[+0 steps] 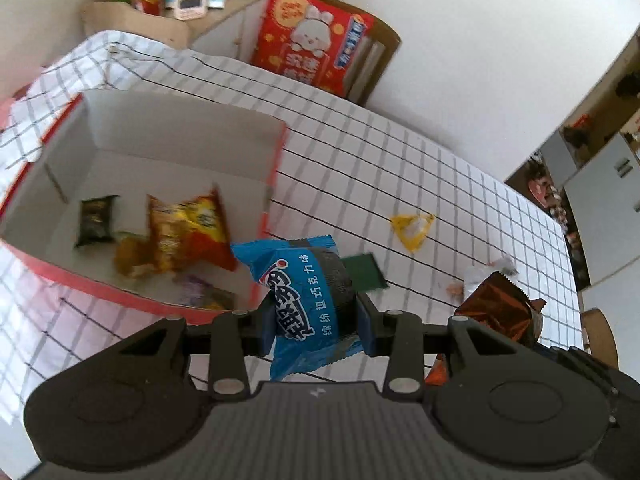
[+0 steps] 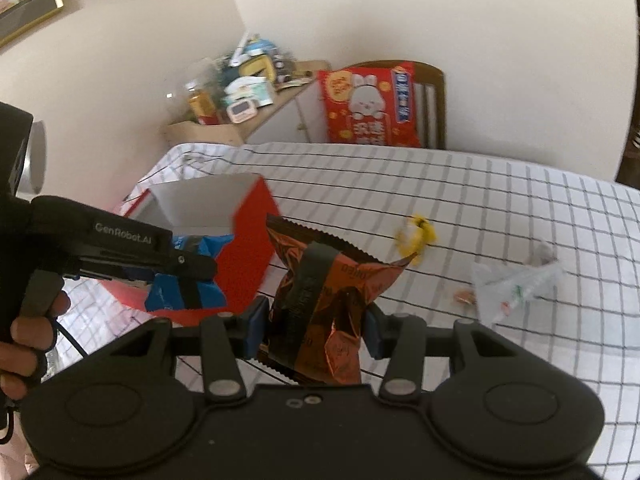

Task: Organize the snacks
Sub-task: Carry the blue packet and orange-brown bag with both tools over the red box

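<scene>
Red box [image 1: 276, 168] at frame left holds several snacks; left gripper [image 1: 316, 320] fingers pinch the blue packet [image 1: 304, 304], right gripper [image 2: 316, 330] fingers the brown packet [image 2: 320, 300]; yellow wrapper [image 1: 412, 228] waits on the tabletop [image 1: 460, 184].

The left gripper [image 1: 316, 322] tilts downward, jaws clamped on a blue packet [image 1: 304, 300]; the right gripper [image 2: 314, 330] tilts downward too, pinching a brown wrapper [image 2: 320, 300]; a hand [image 2: 24, 340] grips the left handle.
</scene>
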Demonstrator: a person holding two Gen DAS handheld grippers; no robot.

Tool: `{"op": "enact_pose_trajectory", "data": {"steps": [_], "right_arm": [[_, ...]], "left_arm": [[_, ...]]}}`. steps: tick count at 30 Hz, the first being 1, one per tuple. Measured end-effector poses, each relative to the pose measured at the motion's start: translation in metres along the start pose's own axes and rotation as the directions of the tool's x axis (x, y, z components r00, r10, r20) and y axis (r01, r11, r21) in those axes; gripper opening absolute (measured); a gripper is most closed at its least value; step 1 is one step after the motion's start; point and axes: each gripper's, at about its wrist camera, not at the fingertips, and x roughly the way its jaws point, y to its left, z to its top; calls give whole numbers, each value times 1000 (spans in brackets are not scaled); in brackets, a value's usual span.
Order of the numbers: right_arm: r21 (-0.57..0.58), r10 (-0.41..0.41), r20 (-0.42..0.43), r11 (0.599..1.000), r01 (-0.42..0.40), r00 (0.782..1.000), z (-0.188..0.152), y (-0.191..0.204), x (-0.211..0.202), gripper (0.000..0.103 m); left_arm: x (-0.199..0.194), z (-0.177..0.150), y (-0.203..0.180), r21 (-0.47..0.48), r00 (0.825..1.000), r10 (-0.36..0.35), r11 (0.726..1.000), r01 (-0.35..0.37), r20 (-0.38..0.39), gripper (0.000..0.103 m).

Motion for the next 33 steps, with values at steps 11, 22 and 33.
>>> {"op": "enact_pose_trajectory", "data": {"steps": [11,22,33], "right_arm": [[-87,57,-26,994,-59,998,24,67,40,47],[-165,42,-66,985,-52,997,46,121,100,47],[-261,1,-113,965,-31,994,56,154,163,47]], "left_arm": [[-20,20,78,-98,996,75,993,-70,49,39],[-10,52,144,-155,983,173,975,-161,69,39],[30,71,176,-136,973,232,964,-227,17,39]]}}
